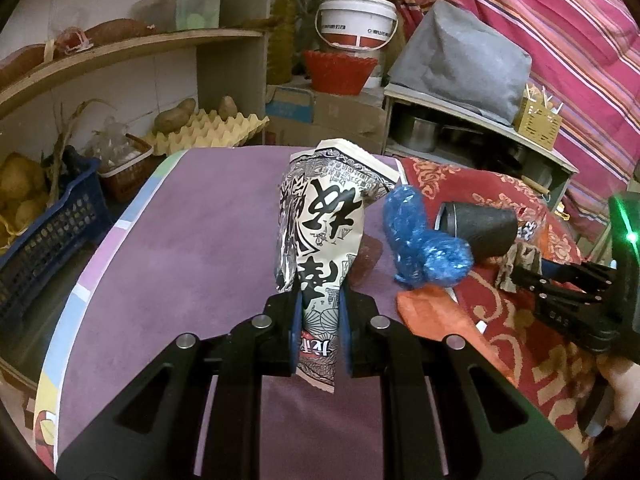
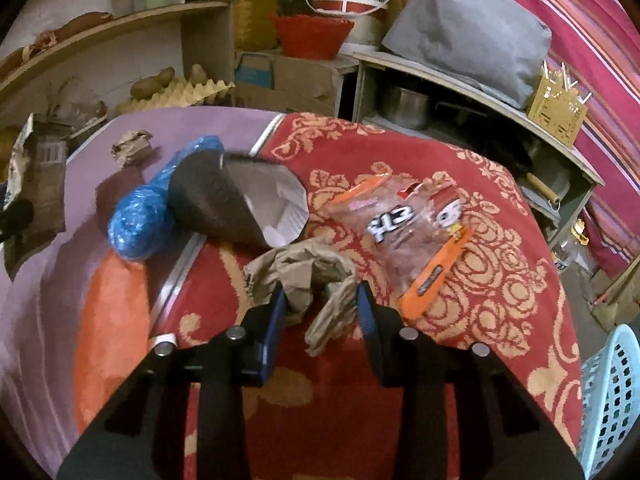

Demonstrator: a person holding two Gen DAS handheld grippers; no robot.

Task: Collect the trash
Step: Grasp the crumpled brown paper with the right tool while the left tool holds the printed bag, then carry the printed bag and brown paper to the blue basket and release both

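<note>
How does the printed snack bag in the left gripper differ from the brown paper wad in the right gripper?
The printed snack bag is black-and-white with large characters; the brown paper wad is plain. The bag stands tall and fairly flat; the wad is crumpled. Both are pinched: left gripper, right gripper.

Black left gripper (image 1: pixel 320 312) and right gripper (image 2: pixel 322 312), blue pads inside jaws, round silver screws on top, long slots cut through wide black arms below.

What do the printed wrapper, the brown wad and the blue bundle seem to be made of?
Printed wrapper: probably foil-lined plastic film, its inner edge shining silver. Brown wad: matte crumpled paper with soft creases. Blue bundle: thin glossy plastic film, wrinkled and glinting.
</note>
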